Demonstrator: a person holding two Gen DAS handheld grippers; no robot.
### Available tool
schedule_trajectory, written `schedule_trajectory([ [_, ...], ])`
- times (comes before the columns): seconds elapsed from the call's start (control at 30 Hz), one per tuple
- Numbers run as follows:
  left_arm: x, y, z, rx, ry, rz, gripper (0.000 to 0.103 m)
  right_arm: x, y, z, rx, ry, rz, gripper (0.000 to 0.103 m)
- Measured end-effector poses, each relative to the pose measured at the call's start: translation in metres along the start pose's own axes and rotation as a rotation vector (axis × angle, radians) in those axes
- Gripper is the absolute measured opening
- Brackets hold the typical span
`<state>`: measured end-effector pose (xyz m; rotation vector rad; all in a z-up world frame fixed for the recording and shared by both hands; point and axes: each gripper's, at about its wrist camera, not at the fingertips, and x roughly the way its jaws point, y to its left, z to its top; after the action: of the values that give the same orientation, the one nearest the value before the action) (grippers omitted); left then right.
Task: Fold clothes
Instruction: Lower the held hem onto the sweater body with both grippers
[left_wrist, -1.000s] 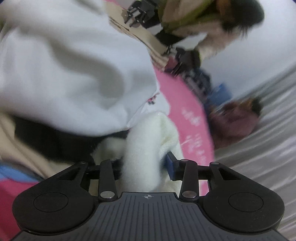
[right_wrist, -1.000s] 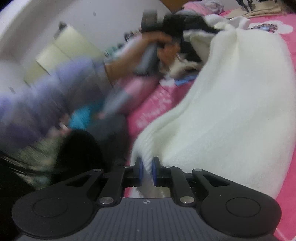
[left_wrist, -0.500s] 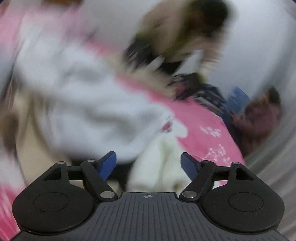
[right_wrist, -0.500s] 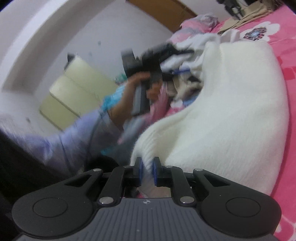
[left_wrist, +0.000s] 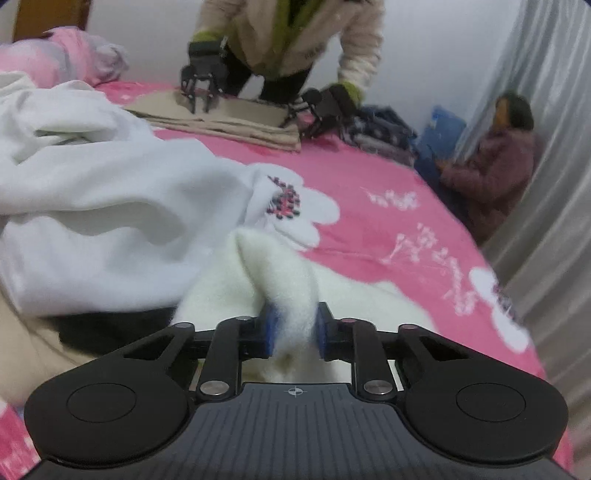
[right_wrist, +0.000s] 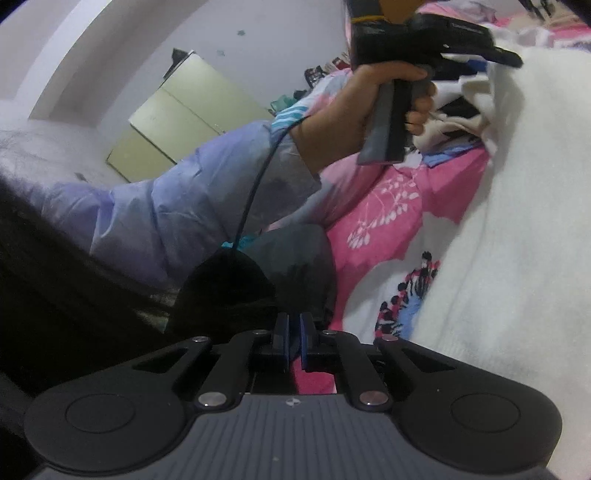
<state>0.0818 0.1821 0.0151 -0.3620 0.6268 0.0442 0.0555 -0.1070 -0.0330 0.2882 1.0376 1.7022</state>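
Note:
A cream fleecy sweater (left_wrist: 258, 266) lies on the pink flowered bedsheet (left_wrist: 369, 229), partly under a crumpled white sweatshirt (left_wrist: 110, 206). My left gripper (left_wrist: 293, 325) is closing, and its blue pads press on a raised fold of the cream sweater. In the right wrist view the same sweater (right_wrist: 517, 221) fills the right side. My right gripper (right_wrist: 293, 328) hovers at the bed's edge, its jaws closing to a narrow slit with nothing between them. A hand (right_wrist: 354, 107) in a lilac sleeve holds the left gripper's handle up at the sweater's far end.
Across the bed a person (left_wrist: 295, 33) works on folded beige cloth (left_wrist: 229, 118) with two grippers. Dark clothes (left_wrist: 380, 136) are piled at the far right corner. Another person (left_wrist: 495, 166) sits by the grey curtain (left_wrist: 554, 184). A pale green cabinet (right_wrist: 184, 118) stands by the wall.
My left gripper opened wide, rolled level and rose, then closed on a fold of the cream sweater. The sweater's hem has left the right gripper's pads and now lies to their right.

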Motion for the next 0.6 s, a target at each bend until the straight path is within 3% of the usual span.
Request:
schedule_trajectory([
  [0.1, -0.033, -0.005, 0.002, 0.020, -0.064, -0.018, 0.014, -0.017, -0.003, 0.005, 0.005, -0.055, -0.032, 0.009],
  [0.17, -0.032, 0.003, 0.002, 0.019, -0.035, 0.032, 0.014, -0.032, -0.006, 0.008, 0.010, -0.105, -0.054, 0.011],
  [0.27, -0.004, 0.042, -0.015, -0.085, 0.025, 0.124, 0.019, -0.050, -0.017, 0.011, 0.028, -0.183, -0.112, 0.016],
  [0.33, 0.009, 0.068, -0.032, -0.231, 0.018, 0.113, 0.033, -0.059, -0.025, 0.015, 0.039, -0.231, -0.173, 0.017],
  [0.4, 0.001, 0.076, -0.038, -0.282, -0.013, 0.057, 0.037, -0.065, -0.033, 0.016, 0.056, -0.267, -0.220, 0.017],
  [0.47, -0.012, 0.070, -0.038, -0.253, -0.024, 0.041, 0.049, -0.072, -0.040, 0.016, 0.079, -0.297, -0.258, 0.018],
  [0.53, -0.029, 0.058, -0.035, -0.164, -0.060, 0.110, 0.078, -0.078, -0.048, 0.014, 0.110, -0.325, -0.288, 0.028],
  [0.6, -0.039, 0.050, -0.034, -0.053, -0.119, 0.140, 0.087, -0.083, -0.057, 0.012, 0.143, -0.343, -0.299, 0.028],
])
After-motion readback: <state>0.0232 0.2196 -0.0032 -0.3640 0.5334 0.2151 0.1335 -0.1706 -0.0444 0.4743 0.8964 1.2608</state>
